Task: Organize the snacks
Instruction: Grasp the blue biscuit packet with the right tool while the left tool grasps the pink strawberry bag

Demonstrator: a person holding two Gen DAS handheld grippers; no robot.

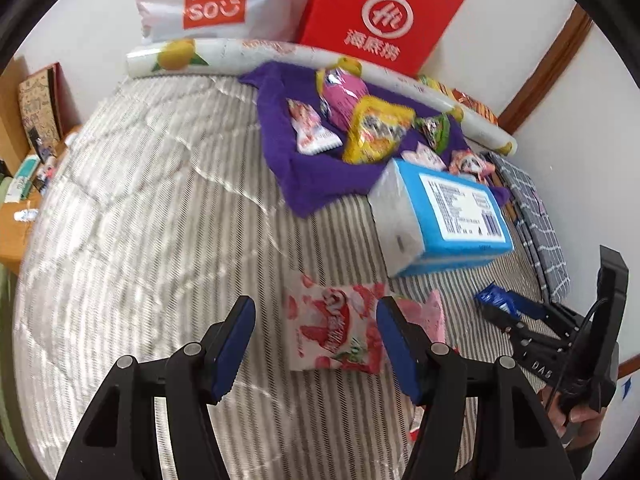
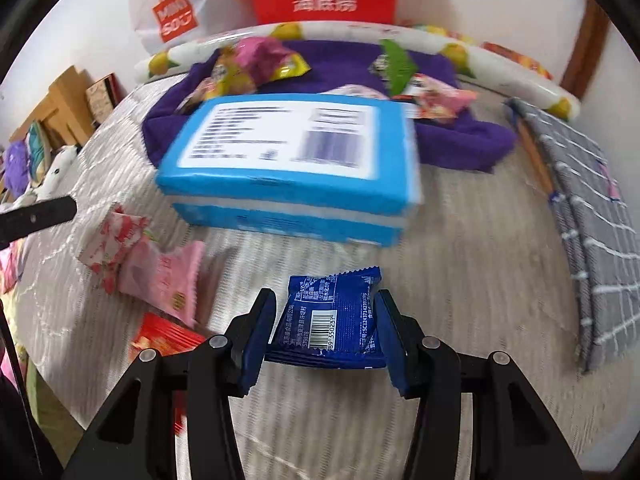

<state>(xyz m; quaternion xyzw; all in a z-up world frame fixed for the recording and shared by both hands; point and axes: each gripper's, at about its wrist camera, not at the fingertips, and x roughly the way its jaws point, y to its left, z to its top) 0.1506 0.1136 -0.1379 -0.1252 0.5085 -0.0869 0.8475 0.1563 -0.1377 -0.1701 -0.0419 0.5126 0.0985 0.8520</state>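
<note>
Black linkages, blue-padded fingers (image 2: 258,332)

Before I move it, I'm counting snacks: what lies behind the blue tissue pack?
Behind the blue tissue pack, a purple towel holds pink, yellow and green snack packets. The pack hides part of the towel.

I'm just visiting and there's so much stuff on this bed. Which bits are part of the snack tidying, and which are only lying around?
Part of the job:
- blue snack packet between the right gripper fingers
- strawberry snack packet ahead of the open left gripper
- purple cloth holding snacks

Just lying about:
- blue tissue pack
- red bag
- Miniso bag
- grey checked cloth
</note>
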